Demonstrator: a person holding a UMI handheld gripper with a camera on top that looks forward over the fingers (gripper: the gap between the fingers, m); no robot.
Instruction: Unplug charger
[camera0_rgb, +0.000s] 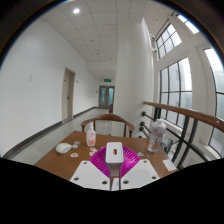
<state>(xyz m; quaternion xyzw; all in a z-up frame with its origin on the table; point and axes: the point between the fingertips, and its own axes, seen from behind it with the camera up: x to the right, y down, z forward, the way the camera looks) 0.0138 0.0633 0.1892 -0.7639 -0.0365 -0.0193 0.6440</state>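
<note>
A white, boxy charger (114, 152) stands between my gripper's (113, 166) two magenta pads (99, 159), and both fingers press on its sides. It has a small dark slot on its facing side. The gripper holds it above a wooden table (70, 162), tilted up towards the corridor. No socket or power strip shows; whatever lies under the charger is hidden by the fingers.
On the table beyond the fingers stand a pink bottle (91, 137), a white rounded object (64, 148) and a clear plastic bottle (157, 135). A chair back (108, 119) rises behind the table. A wooden railing (188, 116) and windows run along the right.
</note>
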